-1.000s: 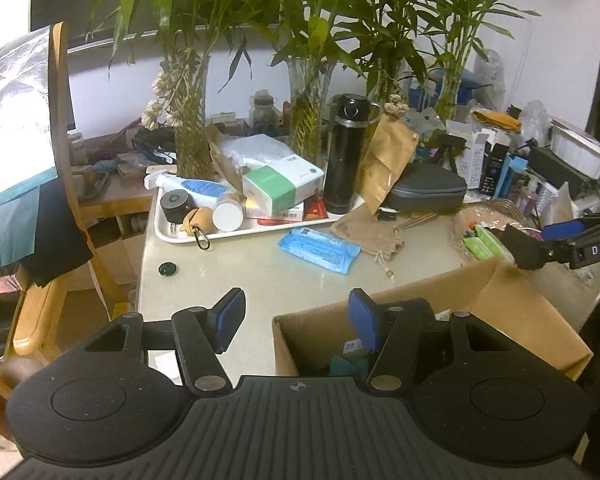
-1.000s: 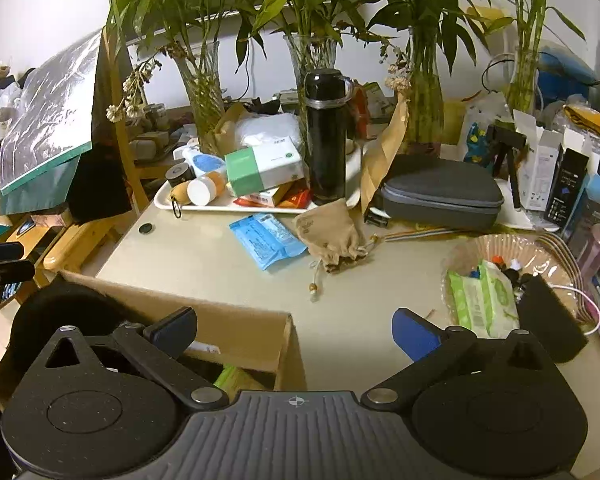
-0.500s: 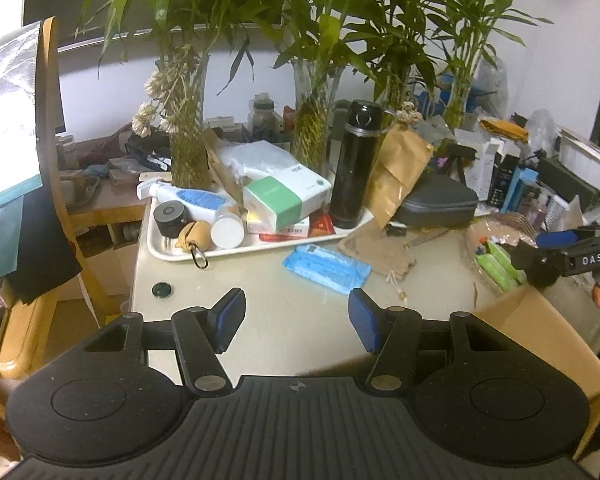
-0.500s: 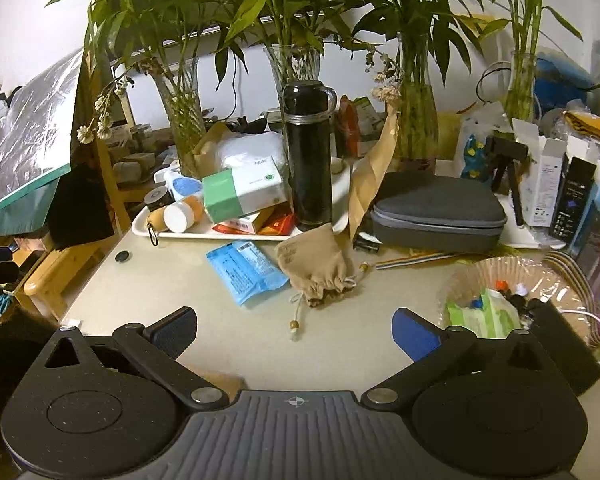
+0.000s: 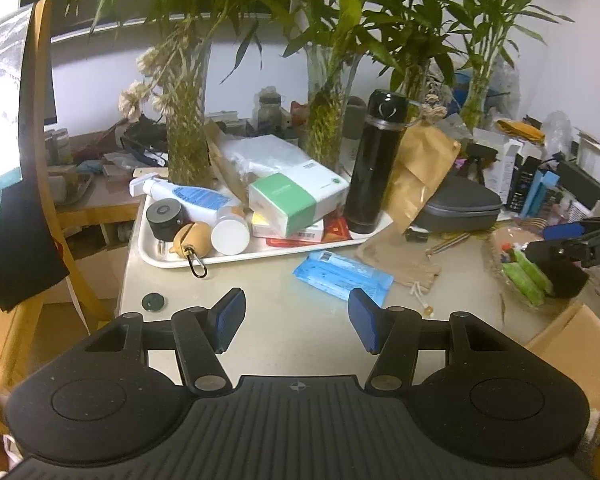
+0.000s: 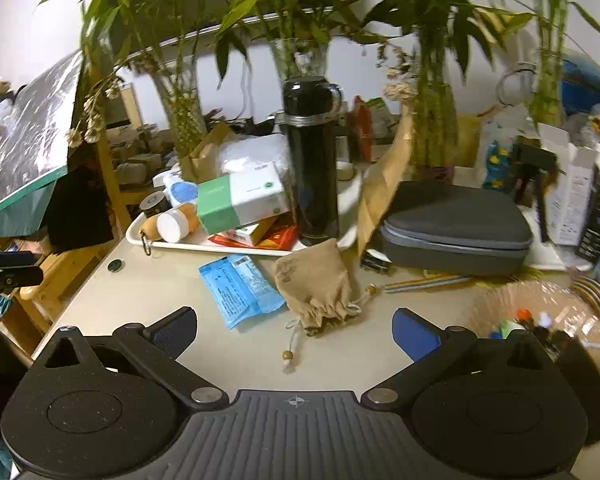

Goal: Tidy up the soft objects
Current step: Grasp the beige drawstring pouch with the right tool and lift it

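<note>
A blue soft packet [image 5: 342, 274] [image 6: 240, 286] lies flat on the beige table, beside a tan drawstring pouch [image 5: 404, 262] [image 6: 314, 284] whose beaded cord trails toward me. My left gripper [image 5: 296, 320] hangs open over bare tabletop just short of the blue packet, nothing between its fingers. My right gripper [image 6: 296, 330] is open too, wide, with the pouch and its cord just ahead of the fingertips. In the left wrist view the right gripper [image 5: 576, 240] shows at the right edge over a clear bowl [image 5: 496, 264] with green packs.
A white tray [image 5: 148, 254] holds bottles, a green-and-white box and a black flask [image 5: 374, 172]. A grey zip case [image 6: 456, 228], vases of bamboo and boxes crowd the back. A cardboard box corner [image 5: 576, 344] sits at lower right, a wooden chair [image 5: 40, 184] at left.
Both grippers have moved forward and down past the cardboard box toward the table's middle. The blue packet and the pouch now lie much closer. Both grippers stayed open.
</note>
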